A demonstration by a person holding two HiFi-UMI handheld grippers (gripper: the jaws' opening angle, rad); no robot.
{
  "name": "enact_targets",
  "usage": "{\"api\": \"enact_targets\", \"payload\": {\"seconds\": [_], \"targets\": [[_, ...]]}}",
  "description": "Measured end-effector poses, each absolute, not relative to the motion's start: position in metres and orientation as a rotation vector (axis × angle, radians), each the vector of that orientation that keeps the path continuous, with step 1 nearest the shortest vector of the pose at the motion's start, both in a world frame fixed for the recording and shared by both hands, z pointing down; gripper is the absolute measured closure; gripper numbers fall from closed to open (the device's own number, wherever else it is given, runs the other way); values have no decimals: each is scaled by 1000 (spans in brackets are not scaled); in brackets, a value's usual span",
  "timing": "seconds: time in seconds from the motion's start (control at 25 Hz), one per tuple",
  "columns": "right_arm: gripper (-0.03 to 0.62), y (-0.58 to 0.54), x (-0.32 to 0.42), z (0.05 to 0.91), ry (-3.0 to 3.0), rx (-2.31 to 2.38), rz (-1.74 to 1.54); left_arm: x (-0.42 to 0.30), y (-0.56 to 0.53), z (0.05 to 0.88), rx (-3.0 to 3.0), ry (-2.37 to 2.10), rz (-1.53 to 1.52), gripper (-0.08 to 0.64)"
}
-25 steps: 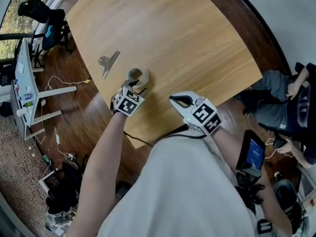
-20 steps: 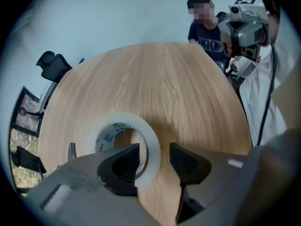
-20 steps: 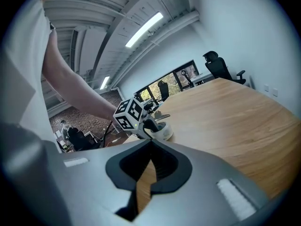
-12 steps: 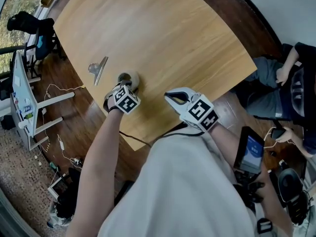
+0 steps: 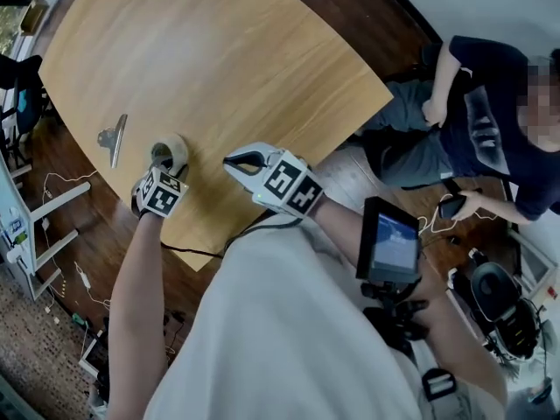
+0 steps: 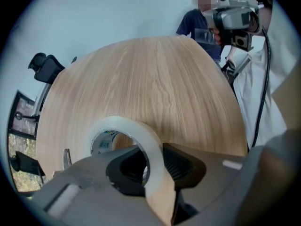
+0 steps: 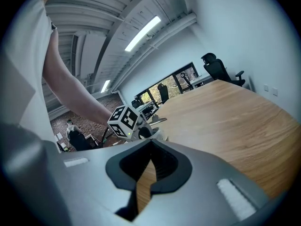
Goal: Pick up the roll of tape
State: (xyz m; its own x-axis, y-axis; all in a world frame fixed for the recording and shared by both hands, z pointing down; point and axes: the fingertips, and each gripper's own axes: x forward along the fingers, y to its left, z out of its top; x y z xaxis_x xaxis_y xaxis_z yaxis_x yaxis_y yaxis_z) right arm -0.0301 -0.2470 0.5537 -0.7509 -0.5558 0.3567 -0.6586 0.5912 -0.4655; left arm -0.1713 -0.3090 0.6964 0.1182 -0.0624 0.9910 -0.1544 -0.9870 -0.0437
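Observation:
The roll of tape (image 5: 169, 151) is a pale ring lying flat on the wooden table (image 5: 219, 59), near its left edge. My left gripper (image 5: 164, 166) points straight down over it. In the left gripper view one jaw stands inside the ring and the other outside, and the jaws are closing. The pads of my left gripper (image 6: 155, 161) pinch the near wall of the roll of tape (image 6: 141, 133). My right gripper (image 5: 231, 158) hovers over the table to the right of the roll. The jaws of my right gripper (image 7: 149, 147) are shut with nothing between them.
A metal binder clip (image 5: 112, 136) lies left of the roll, by the table's edge. A seated person (image 5: 472, 103) is beyond the table's right corner. A small screen on a stand (image 5: 389, 252) is close to my right side. Cables and chairs are on the floor at left.
My left gripper's jaws have come together on the roll's wall. The head view has swung, so table and grippers sit further left in it. The right gripper has drifted a little.

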Motion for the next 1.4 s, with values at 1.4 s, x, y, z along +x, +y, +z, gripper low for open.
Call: {"api": "enact_targets", "payload": {"seconds": [1.4], "targets": [[586,-156,-28,438,-2775,1098,439,-116,-146,460,2597,-745,70,445]]}}
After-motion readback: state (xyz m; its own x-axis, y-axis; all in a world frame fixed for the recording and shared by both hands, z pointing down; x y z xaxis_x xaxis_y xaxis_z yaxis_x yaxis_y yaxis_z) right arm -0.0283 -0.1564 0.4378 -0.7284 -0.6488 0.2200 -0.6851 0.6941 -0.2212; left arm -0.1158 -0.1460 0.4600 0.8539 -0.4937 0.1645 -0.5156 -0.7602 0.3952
